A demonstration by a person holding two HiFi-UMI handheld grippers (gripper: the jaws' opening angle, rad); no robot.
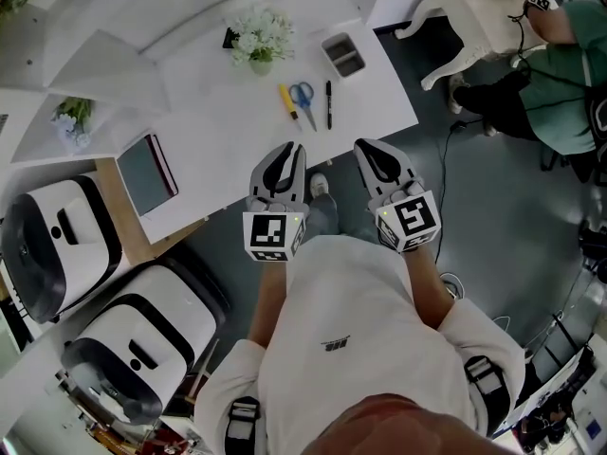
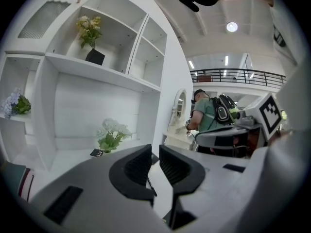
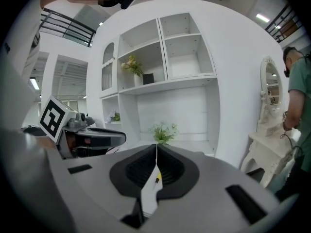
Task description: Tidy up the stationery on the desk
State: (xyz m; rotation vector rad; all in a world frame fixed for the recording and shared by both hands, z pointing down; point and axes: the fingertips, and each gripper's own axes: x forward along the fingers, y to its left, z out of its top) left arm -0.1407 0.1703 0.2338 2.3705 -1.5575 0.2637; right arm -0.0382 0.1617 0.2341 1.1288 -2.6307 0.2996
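White surface (image 1: 213, 126) carries all stationery.

1. A dark notebook with a red spine (image 1: 147, 173) lies flat at the left edge, close to the near left corner.
2. The left tongs (image 1: 287, 154) and the right tongs (image 1: 375, 152) are held side by side just off the near edge, over the grey floor (image 1: 493, 207).
   - Left tongs (image 2: 155, 152): a narrow gap shows between the two sides, with nothing in it.
   - Right tongs (image 3: 156, 149): the two sides meet at the tips and hold nothing.
3. A white flower pot (image 1: 259, 36) stands toward the far edge.
4. A grey tray (image 1: 343, 54) sits by the right edge.
5. Blue scissors (image 1: 303, 102), a yellow pen (image 1: 287, 102) and a black pen (image 1: 329, 104) lie near the near edge. The yellow pen is just left of the scissors and the black pen to their right, apart.
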